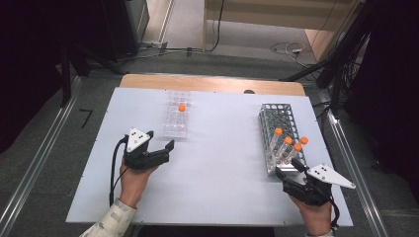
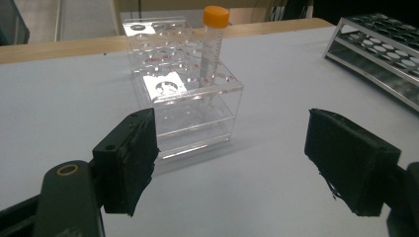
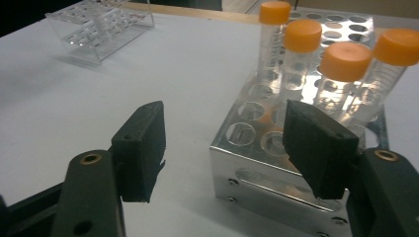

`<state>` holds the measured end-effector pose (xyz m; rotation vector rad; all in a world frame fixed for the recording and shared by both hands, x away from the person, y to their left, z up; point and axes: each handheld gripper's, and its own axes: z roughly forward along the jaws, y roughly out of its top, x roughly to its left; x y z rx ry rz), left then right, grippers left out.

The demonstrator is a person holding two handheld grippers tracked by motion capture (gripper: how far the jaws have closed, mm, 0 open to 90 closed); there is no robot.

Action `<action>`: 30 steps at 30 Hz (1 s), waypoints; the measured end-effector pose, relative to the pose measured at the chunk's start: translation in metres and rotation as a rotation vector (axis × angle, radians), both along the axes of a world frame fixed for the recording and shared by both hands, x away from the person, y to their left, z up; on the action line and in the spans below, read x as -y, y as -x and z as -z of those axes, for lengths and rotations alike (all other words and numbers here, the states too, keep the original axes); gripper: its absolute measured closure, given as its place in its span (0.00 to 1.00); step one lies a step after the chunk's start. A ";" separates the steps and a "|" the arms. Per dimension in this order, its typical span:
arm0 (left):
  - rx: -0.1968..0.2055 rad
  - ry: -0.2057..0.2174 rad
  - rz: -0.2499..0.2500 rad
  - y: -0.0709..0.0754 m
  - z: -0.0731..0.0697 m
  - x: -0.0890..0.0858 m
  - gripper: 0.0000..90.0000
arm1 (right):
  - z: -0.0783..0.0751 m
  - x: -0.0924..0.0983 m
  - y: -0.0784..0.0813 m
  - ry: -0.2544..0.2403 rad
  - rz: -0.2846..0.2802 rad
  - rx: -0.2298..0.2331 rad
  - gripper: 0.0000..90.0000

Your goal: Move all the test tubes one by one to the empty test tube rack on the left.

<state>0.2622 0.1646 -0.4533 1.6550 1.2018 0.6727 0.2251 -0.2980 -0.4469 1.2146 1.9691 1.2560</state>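
On the white table (image 1: 217, 192) — right gripper (image 1: 289, 167) jaws apart, empty, at metal rack (image 1: 276, 116) corner by four tubes (image 1: 289, 145) | left gripper (image 1: 168, 148) jaws apart, empty, near clear rack (image 1: 174, 129) — one tube (image 1: 182, 108) inside

The right claw (image 3: 222, 148) gapes at the metal rack (image 3: 276, 163) holding 4 orange-capped tubes (image 3: 341, 74).

Bare white table (image 1: 222, 168) lies open between the clear rack (image 1: 177, 116) and the metal rack (image 1: 279, 136). Four orange-capped tubes (image 1: 289, 145) crowd the metal rack's near end, just ahead of the right gripper (image 1: 289, 170).
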 end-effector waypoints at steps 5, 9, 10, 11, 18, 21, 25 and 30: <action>0.004 -0.005 0.004 0.003 0.000 0.001 0.22 | 0.001 0.007 -0.002 0.000 0.039 0.009 0.39; 0.005 -0.019 0.006 0.003 0.000 0.002 0.20 | 0.002 0.013 -0.008 0.003 0.079 0.013 0.40; 0.005 -0.018 0.007 0.004 0.000 0.002 0.20 | 0.002 0.015 -0.010 0.002 0.089 0.013 0.40; 0.003 -0.016 0.008 0.004 0.001 0.002 0.20 | 0.003 0.016 -0.012 0.006 0.099 0.016 0.40; 0.000 -0.025 0.013 0.003 0.002 0.004 0.20 | 0.009 0.022 -0.027 0.009 0.148 0.019 0.50; -0.003 -0.020 0.011 0.003 0.003 0.004 0.20 | 0.011 0.022 -0.031 0.014 0.153 0.023 0.57; -0.006 -0.020 0.011 0.003 0.004 0.003 0.20 | 0.013 0.020 -0.034 0.023 0.158 0.029 0.64; -0.007 -0.021 0.012 0.003 0.004 0.004 0.20 | 0.016 0.019 -0.038 0.032 0.160 0.032 0.68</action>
